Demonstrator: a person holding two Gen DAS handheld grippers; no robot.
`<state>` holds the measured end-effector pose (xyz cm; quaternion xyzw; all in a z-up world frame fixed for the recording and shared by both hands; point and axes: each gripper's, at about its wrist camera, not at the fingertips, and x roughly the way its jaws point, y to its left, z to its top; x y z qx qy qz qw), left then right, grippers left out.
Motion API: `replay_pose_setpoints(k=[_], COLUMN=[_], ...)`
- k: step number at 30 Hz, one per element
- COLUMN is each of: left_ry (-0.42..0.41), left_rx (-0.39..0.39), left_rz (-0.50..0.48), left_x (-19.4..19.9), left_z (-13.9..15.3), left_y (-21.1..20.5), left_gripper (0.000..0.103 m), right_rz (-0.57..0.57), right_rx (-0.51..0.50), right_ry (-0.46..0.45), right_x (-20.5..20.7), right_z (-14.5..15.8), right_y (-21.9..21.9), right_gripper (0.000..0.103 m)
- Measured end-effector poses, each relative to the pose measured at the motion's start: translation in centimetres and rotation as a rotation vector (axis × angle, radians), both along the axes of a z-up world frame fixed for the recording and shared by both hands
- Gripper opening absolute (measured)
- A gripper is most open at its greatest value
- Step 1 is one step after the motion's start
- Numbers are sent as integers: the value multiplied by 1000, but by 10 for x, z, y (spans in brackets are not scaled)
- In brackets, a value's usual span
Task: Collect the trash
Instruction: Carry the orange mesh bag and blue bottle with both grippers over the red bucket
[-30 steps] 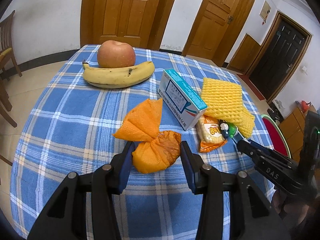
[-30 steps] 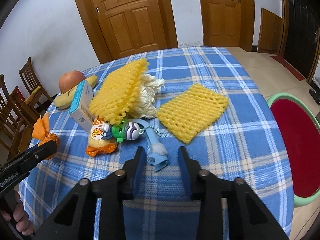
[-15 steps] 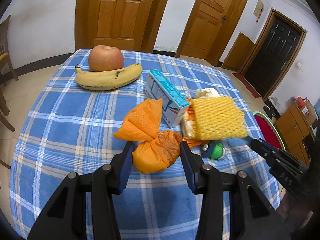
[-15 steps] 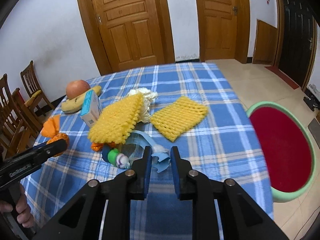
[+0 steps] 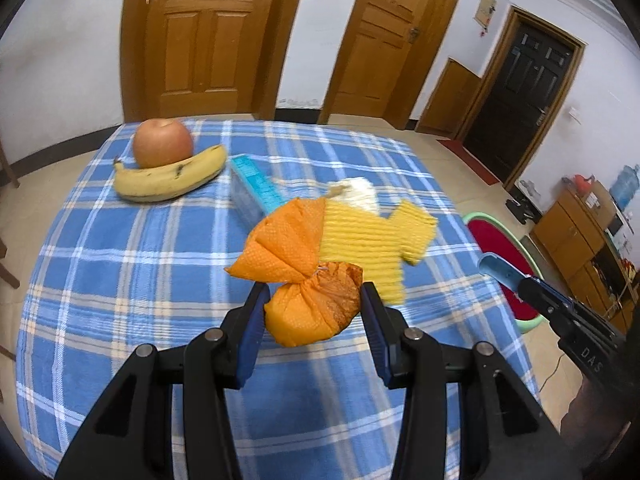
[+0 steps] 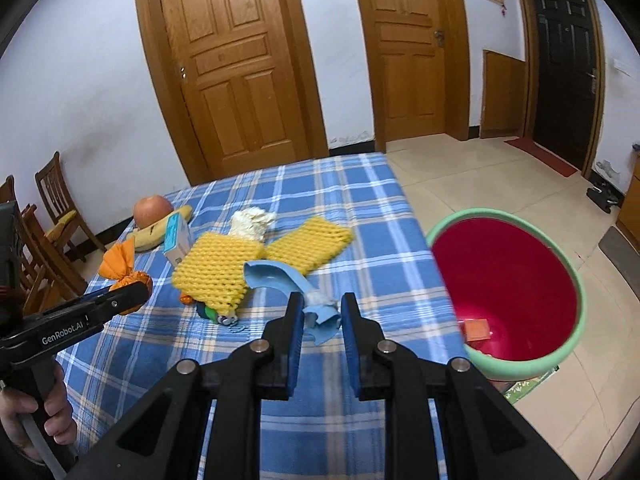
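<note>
My left gripper [image 5: 313, 302] is shut on an orange tied trash bag [image 5: 304, 280] and holds it above the blue plaid table [image 5: 120, 280]; the bag also shows in the right wrist view [image 6: 124, 268]. My right gripper [image 6: 320, 314] is shut on a light blue curled scrap [image 6: 280, 276] and holds it raised near the table's right edge; the scrap also shows in the left wrist view [image 5: 498, 268]. A red basin with a green rim [image 6: 504, 284] stands on the floor to the right, with a small orange item inside it.
On the table lie two yellow foam nets [image 6: 216, 270] [image 6: 316, 240], a crumpled white tissue [image 6: 250, 222], a blue-white box [image 6: 178, 238], a small green toy [image 6: 218, 314], an apple [image 5: 162, 142] and a banana [image 5: 168, 180]. Wooden chairs [image 6: 52, 216] stand at the left.
Both grippers have risen and swung right towards the basin. My right gripper closed on the blue scrap and lifted it off the table. My left still holds the orange bag.
</note>
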<state>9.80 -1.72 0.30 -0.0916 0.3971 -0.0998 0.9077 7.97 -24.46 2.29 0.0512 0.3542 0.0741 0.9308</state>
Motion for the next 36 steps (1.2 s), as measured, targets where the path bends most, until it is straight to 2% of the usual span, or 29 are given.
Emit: replay_pose_setpoints(k=[20,28,36], left_ry=[-14,-22,-6], left_rx=[21,30,29], left_rz=[-218,-296,-365], left_x=[18,30,43], left_z=[19,23,14], left_y=[-106,-152,-194], left_gripper=[46,46,46], right_rz=[-163,-245,-300], right_rx=[42,44,55], right_ry=[-12,7,37], right_x=[-16,-13,-4], right_z=[1,-7,-23], right_y=[-83,-121,-151], right_gripper=[21,21,21])
